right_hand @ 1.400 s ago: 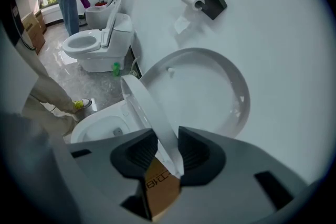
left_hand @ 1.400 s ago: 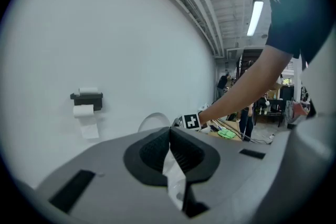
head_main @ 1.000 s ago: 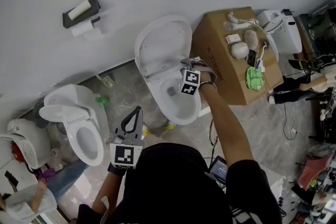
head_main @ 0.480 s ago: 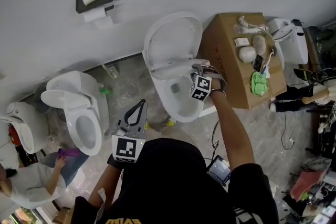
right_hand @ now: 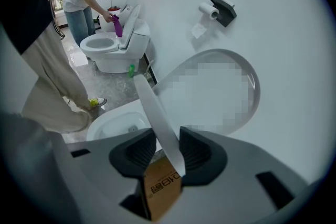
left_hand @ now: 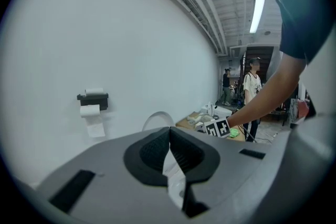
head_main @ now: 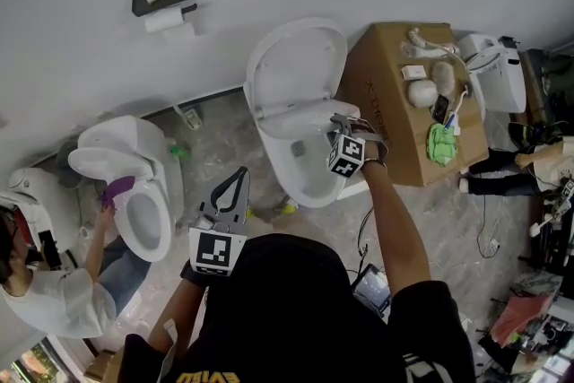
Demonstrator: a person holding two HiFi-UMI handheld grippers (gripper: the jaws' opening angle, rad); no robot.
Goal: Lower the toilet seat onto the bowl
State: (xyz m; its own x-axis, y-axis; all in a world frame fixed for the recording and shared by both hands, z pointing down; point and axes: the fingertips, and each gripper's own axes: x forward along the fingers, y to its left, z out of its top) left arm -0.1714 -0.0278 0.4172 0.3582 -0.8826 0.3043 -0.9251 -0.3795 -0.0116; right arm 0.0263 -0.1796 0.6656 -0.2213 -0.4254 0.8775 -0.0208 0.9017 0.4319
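The right hand-held gripper (right_hand: 164, 152) grasps the toilet seat (right_hand: 152, 107) by its edge, raised off the bowl (right_hand: 113, 123), jaws opening slightly. I'd grip firmly and lower slowly. The left hand-held gripper (left_hand: 169, 152) hangs clenched, empty.

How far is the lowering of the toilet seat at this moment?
Done: the toilet seat stands away from the upright lid. In hand: its rim sits between the jaws of the right gripper, which are opening, partway above the bowl. Left: bring the seat flat onto the bowl.
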